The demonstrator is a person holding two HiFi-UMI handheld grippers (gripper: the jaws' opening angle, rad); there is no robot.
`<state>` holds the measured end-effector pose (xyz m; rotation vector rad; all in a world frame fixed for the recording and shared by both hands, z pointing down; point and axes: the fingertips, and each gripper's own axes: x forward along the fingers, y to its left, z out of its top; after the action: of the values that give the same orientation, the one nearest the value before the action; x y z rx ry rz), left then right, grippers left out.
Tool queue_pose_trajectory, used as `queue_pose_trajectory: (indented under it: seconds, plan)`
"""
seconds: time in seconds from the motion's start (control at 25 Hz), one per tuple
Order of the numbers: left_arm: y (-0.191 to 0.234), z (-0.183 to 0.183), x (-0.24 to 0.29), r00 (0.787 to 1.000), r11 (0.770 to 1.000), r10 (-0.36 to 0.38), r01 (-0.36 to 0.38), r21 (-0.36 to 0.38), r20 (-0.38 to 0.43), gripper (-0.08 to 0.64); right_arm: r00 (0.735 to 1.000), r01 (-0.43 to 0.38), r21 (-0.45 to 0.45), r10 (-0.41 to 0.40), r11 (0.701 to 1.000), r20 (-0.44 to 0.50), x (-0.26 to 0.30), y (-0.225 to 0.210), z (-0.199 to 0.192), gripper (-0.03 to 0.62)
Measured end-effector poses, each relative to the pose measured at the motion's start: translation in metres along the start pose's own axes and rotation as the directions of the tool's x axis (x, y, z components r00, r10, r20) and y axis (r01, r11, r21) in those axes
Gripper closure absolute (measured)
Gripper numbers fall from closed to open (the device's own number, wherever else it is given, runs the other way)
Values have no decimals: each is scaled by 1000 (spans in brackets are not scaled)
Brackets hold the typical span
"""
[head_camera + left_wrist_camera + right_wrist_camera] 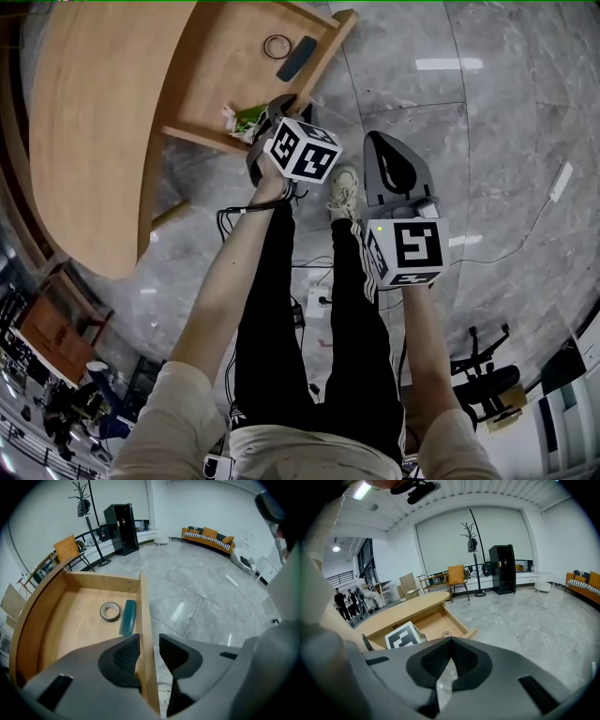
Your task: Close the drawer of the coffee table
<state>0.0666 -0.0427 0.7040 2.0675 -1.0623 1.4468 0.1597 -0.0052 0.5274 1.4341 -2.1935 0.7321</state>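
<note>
in the head view, the coffee table [84, 122] fills the upper left and its drawer [225, 89] stands pulled out over the grey floor, with a tape roll [277, 45] and a comb [297, 58] lying side by side inside. the left gripper [278, 105] reaches down to the near end of the drawer's outer wall. the right gripper [381, 150] hangs over the floor beside a shoe, well apart from the drawer. in the left gripper view, the left gripper's jaws stand apart and straddle the drawer's outer wall [145, 616]. the left pad lies against the inner face and a narrow gap shows between the right pad and the outer face, so nothing is clamped. the tape roll and comb lie further along the same wall. in the right gripper view, the right gripper's tips meet, closed on nothing. beyond them the open drawer juts from the surface, with the left gripper's marker cube at its near side.
</note>
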Motion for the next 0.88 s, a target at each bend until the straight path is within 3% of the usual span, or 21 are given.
queue_pose_trajectory:
  seconds: [0.24, 0.48, 0.88]
  plan:
    - [4, -3, 6, 1000, 999, 21, -21, -43, -15, 472, 1000, -6, 0, 6, 1000, -1, 2, 2, -1, 588]
    - [5, -3, 9, 998, 996, 21, -26, -88, -61, 474, 1000, -6, 2, 6, 1000, -9, 1, 1, -2, 587]
    - [6, -3, 6, 999, 998, 17, -19, -66, -31, 485, 999, -10, 0, 10, 1000, -39, 3, 3, -7, 587]
